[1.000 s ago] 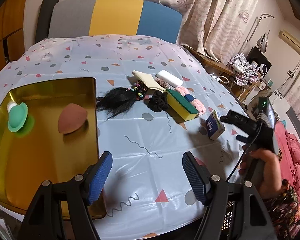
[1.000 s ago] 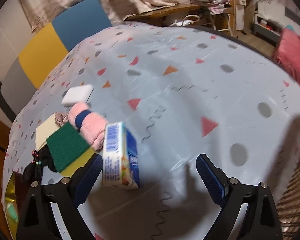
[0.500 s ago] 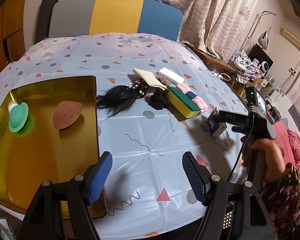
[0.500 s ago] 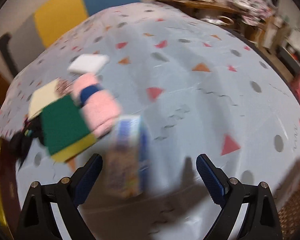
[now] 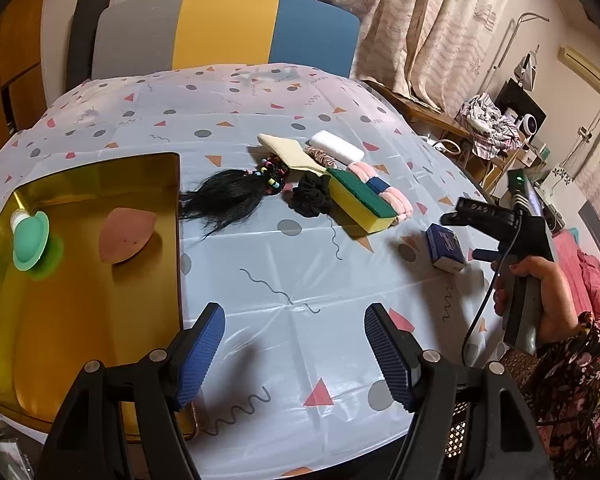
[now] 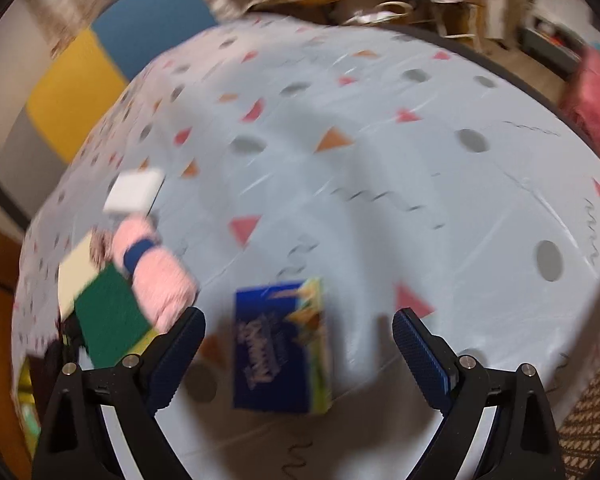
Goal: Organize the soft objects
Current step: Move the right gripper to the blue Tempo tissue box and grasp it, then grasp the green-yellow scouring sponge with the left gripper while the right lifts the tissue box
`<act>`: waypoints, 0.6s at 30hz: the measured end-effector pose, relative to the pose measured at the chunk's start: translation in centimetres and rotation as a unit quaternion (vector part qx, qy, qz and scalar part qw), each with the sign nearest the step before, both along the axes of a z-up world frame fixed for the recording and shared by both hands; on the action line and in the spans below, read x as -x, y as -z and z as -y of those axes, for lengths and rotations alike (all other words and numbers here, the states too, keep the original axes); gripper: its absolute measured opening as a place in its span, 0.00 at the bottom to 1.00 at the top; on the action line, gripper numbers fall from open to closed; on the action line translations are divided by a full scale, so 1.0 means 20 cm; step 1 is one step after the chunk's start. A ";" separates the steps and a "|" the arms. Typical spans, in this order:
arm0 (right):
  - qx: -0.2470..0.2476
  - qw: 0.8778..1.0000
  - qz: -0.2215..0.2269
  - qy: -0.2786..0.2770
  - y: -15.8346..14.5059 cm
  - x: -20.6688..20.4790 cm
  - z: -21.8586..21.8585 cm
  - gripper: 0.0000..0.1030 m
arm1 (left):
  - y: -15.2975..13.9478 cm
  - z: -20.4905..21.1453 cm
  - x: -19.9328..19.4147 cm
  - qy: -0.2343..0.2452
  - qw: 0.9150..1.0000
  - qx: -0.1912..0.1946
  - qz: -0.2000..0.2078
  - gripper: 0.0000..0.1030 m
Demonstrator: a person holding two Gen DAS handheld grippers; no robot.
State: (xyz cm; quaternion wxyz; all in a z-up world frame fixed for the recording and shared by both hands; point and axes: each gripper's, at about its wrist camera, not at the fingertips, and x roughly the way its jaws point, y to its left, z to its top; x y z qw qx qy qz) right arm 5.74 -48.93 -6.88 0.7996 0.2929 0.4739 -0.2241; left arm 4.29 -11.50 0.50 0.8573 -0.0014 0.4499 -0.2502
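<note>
loads of bare tablecloth [image 5: 284,320] at the near side, easy to pass through there. gold tray [image 5: 80,320] blocks the left edge. mid-table is a tight clutter: black hair piece [image 5: 224,196], black scrunchie [image 5: 312,200], yellow-green sponge [image 5: 360,204], pink roll [image 5: 396,200]. the blue tissue pack [image 6: 280,344] sits apart, with clear cloth on both flanks.

We hold both grippers tilted downward, the left gripper [image 5: 292,354] and right gripper [image 6: 298,354] each with fingers [image 5: 204,350] spread wide and empty.
</note>
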 end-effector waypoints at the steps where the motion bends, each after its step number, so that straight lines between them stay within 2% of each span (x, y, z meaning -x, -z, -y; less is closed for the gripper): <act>1: 0.007 1.000 -0.008 -0.011 0.01 -0.02 -0.03 0.93 | 0.00 0.00 0.00 -0.001 1.000 -0.001 0.000 0.71; 2: 0.014 0.999 -0.019 -0.029 0.02 -0.04 -0.06 0.92 | 0.00 0.00 -0.01 -0.002 1.000 -0.001 -0.001 0.71; 4: 0.023 0.998 -0.040 -0.051 0.06 -0.06 -0.10 0.80 | 0.00 0.01 -0.01 -0.006 1.000 -0.002 -0.003 0.71; 5: 0.031 0.996 -0.058 -0.058 0.08 -0.08 -0.12 0.64 | 0.00 0.01 -0.02 -0.007 1.000 -0.003 -0.004 0.71; 6: 0.040 0.994 -0.078 -0.066 0.10 -0.09 -0.13 0.59 | 0.00 0.01 -0.02 -0.009 1.000 -0.003 -0.005 0.71; 8: 0.058 0.993 -0.078 -0.074 0.08 -0.09 -0.14 0.51 | 0.00 0.03 -0.03 -0.009 1.000 -0.004 -0.007 0.71; 12: 0.037 0.993 -0.062 -0.088 0.07 -0.12 -0.13 0.51 | 0.00 0.09 -0.06 -0.001 1.000 -0.001 -0.016 0.71; 18: 0.039 0.994 -0.039 -0.092 0.03 -0.18 -0.02 0.51 | 0.00 0.27 -0.17 0.008 1.000 0.007 -0.019 0.72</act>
